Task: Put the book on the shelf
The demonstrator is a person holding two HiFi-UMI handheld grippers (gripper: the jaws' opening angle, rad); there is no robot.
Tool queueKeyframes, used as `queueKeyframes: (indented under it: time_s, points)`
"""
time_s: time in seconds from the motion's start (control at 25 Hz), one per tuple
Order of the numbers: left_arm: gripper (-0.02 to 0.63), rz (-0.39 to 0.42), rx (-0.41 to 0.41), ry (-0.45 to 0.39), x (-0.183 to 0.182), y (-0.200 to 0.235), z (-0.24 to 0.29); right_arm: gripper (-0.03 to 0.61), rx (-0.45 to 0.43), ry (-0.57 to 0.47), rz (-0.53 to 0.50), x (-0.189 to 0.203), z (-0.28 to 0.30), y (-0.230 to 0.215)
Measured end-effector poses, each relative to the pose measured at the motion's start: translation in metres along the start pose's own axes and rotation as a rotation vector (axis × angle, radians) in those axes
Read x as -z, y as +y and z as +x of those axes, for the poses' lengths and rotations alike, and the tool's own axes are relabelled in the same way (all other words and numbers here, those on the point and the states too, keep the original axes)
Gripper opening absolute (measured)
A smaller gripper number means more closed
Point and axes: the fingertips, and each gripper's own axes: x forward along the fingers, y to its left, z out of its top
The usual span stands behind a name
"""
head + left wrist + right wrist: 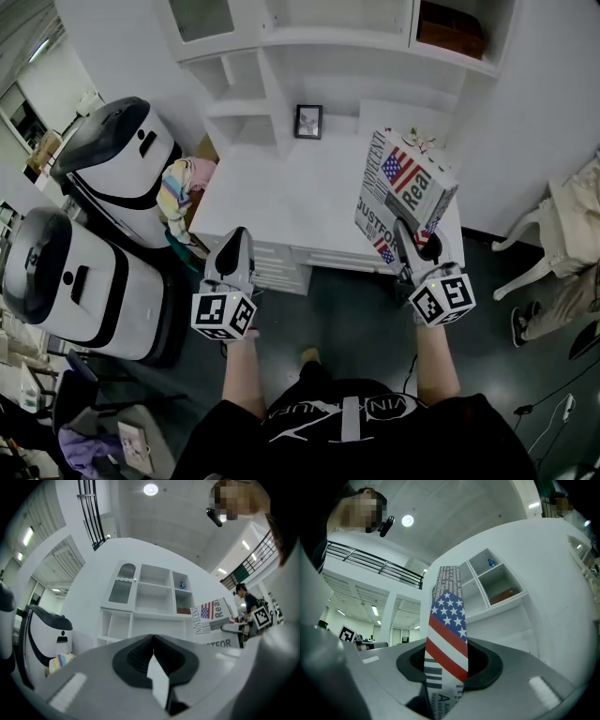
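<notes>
The book (403, 187), a newspaper-print cover with a US flag, is held upright above the right end of the white desk (281, 202). My right gripper (405, 232) is shut on its lower edge. In the right gripper view the book's flag spine (446, 634) stands up between the jaws, with the shelf unit (492, 585) behind it. The white shelf unit (328, 42) rises at the back of the desk. My left gripper (234, 239) hovers at the desk's front left edge, shut and holding nothing; its view shows the jaws (152, 641) together and the book (211, 616) off to the right.
A small framed picture (308, 121) stands at the back of the desk. A brown box (452, 30) sits in an upper right shelf bay. Two white machines (117, 159) (70, 281) and a colourful cloth (180, 192) crowd the left. A chair (548, 239) stands to the right.
</notes>
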Motion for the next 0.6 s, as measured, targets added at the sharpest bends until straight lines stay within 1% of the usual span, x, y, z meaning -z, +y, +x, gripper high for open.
queueKeyframes:
  time_s: [0.08, 0.24, 0.32, 0.48, 0.6]
  points:
    - [0.000, 0.001, 0.020, 0.007, 0.003, 0.009, 0.010, 0.158, 0.014, -0.002, 0.004, 0.005, 0.009, 0.001]
    - [0.000, 0.023, 0.062, 0.018, 0.012, 0.010, 0.022, 0.158, 0.049, -0.034, 0.037, 0.012, 0.010, -0.003]
    - [0.000, 0.019, 0.079, 0.025, 0.014, 0.024, 0.035, 0.158, 0.069, -0.040, 0.046, 0.015, 0.025, -0.002]
    - [0.000, -0.025, 0.118, 0.039, 0.021, 0.070, 0.076, 0.158, 0.102, -0.037, 0.069, 0.020, 0.081, 0.006]
    - [0.000, -0.072, 0.146, 0.031, 0.031, 0.077, 0.085, 0.158, 0.120, -0.052, 0.099, 0.023, 0.085, 0.010]
